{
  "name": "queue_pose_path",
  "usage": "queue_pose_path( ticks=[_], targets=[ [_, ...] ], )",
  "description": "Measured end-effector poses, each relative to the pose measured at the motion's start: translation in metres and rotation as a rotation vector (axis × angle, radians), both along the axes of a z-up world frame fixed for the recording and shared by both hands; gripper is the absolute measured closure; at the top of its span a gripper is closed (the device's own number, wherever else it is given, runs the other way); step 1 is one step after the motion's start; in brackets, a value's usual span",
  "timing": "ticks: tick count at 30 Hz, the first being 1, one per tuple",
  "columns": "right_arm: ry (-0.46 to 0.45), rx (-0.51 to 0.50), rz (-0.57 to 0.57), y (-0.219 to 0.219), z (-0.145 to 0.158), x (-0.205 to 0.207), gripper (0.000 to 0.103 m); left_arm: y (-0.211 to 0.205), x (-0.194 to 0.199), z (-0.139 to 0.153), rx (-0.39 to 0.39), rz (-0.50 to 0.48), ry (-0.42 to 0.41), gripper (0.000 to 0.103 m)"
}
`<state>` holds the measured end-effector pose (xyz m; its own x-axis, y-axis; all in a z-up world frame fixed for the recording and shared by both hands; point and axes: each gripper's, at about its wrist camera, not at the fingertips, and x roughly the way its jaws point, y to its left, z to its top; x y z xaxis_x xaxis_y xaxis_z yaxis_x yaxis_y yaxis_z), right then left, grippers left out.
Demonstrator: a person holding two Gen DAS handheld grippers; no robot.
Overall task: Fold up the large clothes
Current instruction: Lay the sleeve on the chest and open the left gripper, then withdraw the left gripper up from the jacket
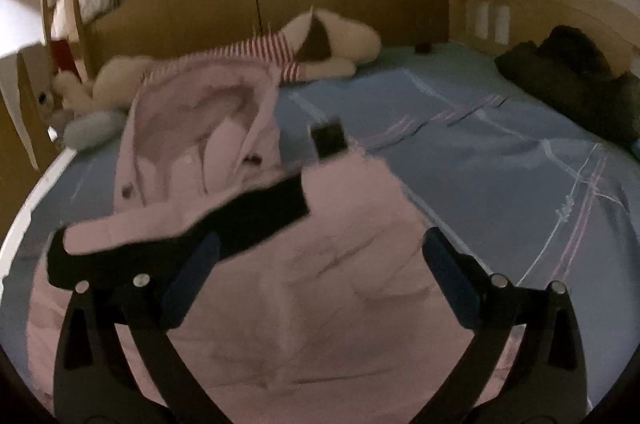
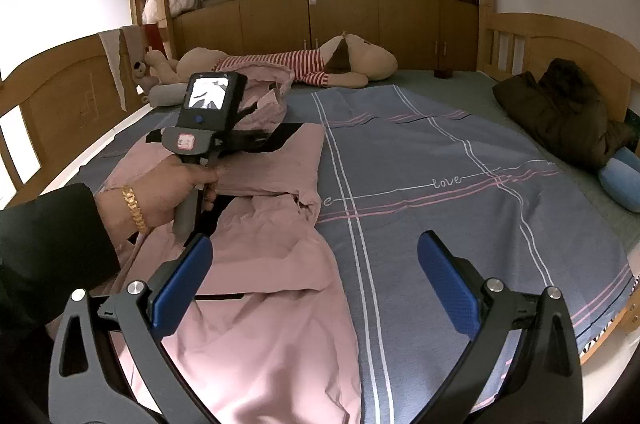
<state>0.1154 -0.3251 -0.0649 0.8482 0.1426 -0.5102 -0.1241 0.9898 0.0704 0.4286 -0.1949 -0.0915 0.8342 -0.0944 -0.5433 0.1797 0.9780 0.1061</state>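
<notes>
As a pink coat (image 2: 256,264) lies spread down the near-left side of a bed (image 2: 460,152), a person w/ two hand-held claws works at folding it; the job looks, on this evidence, only part done. One flap of the coat, edged w/ a dark band (image 2: 276,138), lies turned over the body, so a first fold seems made; the hood end (image 2: 268,92) sits bunched up toward the far side, next to a plush dog in a striped top (image 2: 320,64), and the lower part nearest the cameras lies loose and creased; further folds and squaring-up appear left to do.

The left claw (image 1: 320,276) stands wide, nothing between its blue pads; pink cloth fills the gap beneath it in its own view, which is blurred, so contact w/ the fabric can't be judged. In the right-wrist view a hand (image 2: 172,192) w/ a gold bracelet holds that claw's handle over the coat's middle, near the dark-banded flap.

The right claw (image 2: 316,284) also stands wide and empty; its left pad (image 2: 182,286) hangs over the coat's edge, its right pad over bare blue checked sheet, so the coat lies under and to the left of it.

A dark jacket (image 2: 568,112) sits crumpled well apart at the far right of the bed, untouched; whether it is next in line can't be told.
</notes>
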Motion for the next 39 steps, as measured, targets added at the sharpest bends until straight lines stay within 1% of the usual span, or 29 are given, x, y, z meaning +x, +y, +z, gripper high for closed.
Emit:
queue_pose_path(
  ticks=[3,5,7,8,10,13,14,15,17,18,21,23,26,28,31,33,34,37,39],
  targets=[
    [0.001,-0.001,-0.006,0.002,0.000,0.000,0.001,-0.005,-0.014,0.017,-0.012,-0.040,-0.021,0.002],
    [0.002,-0.001,-0.008,0.003,0.001,0.001,0.001,-0.005,-0.027,0.033,-0.021,-0.062,-0.049,0.002],
    [-0.009,0.000,-0.013,0.003,0.002,0.001,0.001,-0.001,-0.045,0.054,-0.024,-0.065,-0.077,0.002],
    [-0.015,0.004,-0.014,0.004,0.003,0.002,0.001,0.002,-0.054,0.064,-0.025,-0.055,-0.088,0.002],
    [-0.028,0.018,-0.011,0.007,0.008,0.002,0.001,0.020,-0.075,0.088,-0.067,-0.022,-0.096,0.002],
    [-0.045,0.032,-0.001,0.013,0.013,0.002,0.001,0.051,-0.105,0.114,-0.122,0.025,-0.063,0.002],
    [-0.050,0.034,0.004,0.016,0.015,0.002,0.001,0.059,-0.114,0.120,-0.132,0.035,-0.064,0.002],
    [-0.052,0.033,0.008,0.018,0.016,0.002,0.001,0.073,-0.128,0.127,-0.132,0.061,-0.075,0.002],
    [-0.076,0.041,0.030,0.027,0.022,-0.001,0.001,0.090,-0.154,0.136,-0.105,0.096,-0.096,0.002],
    [-0.088,0.044,0.037,0.030,0.023,-0.002,0.001,0.103,-0.173,0.139,-0.084,0.130,-0.121,0.002],
    [-0.092,0.051,0.049,0.036,0.025,-0.001,0.001,0.130,-0.218,0.137,-0.020,0.174,-0.153,0.002],
    [-0.091,0.056,0.063,0.043,0.026,-0.001,0.001,0.149,-0.244,0.132,-0.021,0.191,-0.151,0.002],
    [-0.103,0.051,0.085,0.053,0.029,-0.004,0.001,0.174,-0.278,0.121,-0.061,0.217,-0.089,0.002],
    [-0.105,0.051,0.097,0.059,0.030,-0.006,0.001,0.177,-0.293,0.120,-0.037,0.235,-0.096,0.002],
    [-0.110,0.036,0.119,0.070,0.029,-0.007,0.001,0.166,-0.311,0.119,0.060,0.217,-0.128,0.002],
    [-0.113,0.030,0.126,0.075,0.029,-0.007,0.001,0.164,-0.320,0.116,0.082,0.216,-0.148,0.002],
    [-0.112,0.028,0.131,0.078,0.029,-0.007,0.001,0.165,-0.321,0.112,0.085,0.225,-0.144,0.002],
    [-0.112,0.023,0.137,0.086,0.029,-0.004,0.001,0.169,-0.315,0.104,0.058,0.232,-0.080,0.002],
    [-0.112,0.027,0.138,0.091,0.030,-0.003,0.001,0.171,-0.314,0.101,0.042,0.235,-0.078,0.002]
  ],
)
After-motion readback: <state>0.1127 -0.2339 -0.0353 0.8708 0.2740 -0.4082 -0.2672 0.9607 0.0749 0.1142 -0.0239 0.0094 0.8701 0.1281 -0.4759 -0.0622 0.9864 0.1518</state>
